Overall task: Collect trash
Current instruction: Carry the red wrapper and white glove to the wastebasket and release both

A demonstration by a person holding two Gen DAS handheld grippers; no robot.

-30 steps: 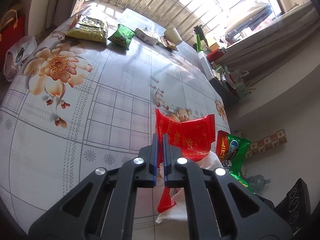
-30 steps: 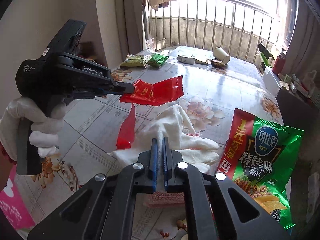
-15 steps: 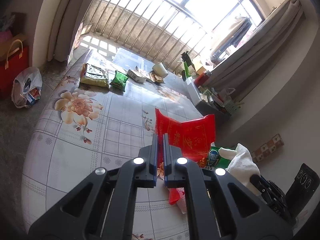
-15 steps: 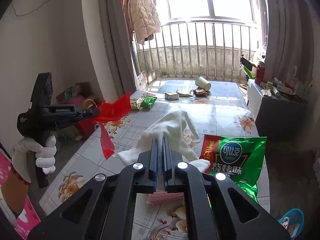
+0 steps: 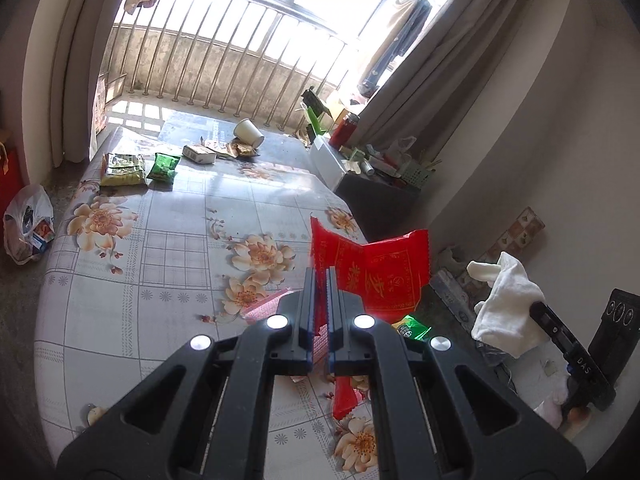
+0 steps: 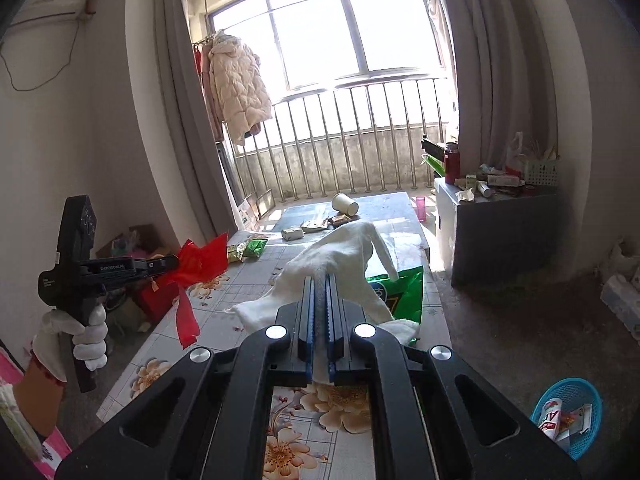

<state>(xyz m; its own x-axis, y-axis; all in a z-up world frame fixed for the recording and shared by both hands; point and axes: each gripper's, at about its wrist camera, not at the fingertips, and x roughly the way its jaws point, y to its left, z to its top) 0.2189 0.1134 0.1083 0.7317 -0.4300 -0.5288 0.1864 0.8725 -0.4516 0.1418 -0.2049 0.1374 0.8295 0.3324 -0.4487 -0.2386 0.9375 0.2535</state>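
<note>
My left gripper (image 5: 319,270) is shut on a torn red wrapper (image 5: 372,276), held up above the near end of the flowered table (image 5: 160,248). In the right wrist view the same wrapper (image 6: 200,264) hangs from the left gripper (image 6: 176,262), which a white-gloved hand (image 6: 86,336) holds at the left. My right gripper (image 6: 319,278) is shut on a limp white cloth glove (image 6: 340,256), lifted above the table. A green chip bag (image 6: 400,288) lies on the table beneath the glove. On the floor at lower right stands a blue basket (image 6: 568,412) with some trash in it.
At the table's far end lie a tipped paper cup (image 5: 248,132), a small box (image 5: 198,154), a green packet (image 5: 163,166) and a yellow-green packet (image 5: 122,168). A pink wrapper (image 5: 266,304) lies near the front. A dark cabinet (image 6: 500,232) stands right of the table.
Both grippers have risen and pulled back from the table, the left carrying the red wrapper and the right lifting the white glove off the tabletop. Both stayed shut.
</note>
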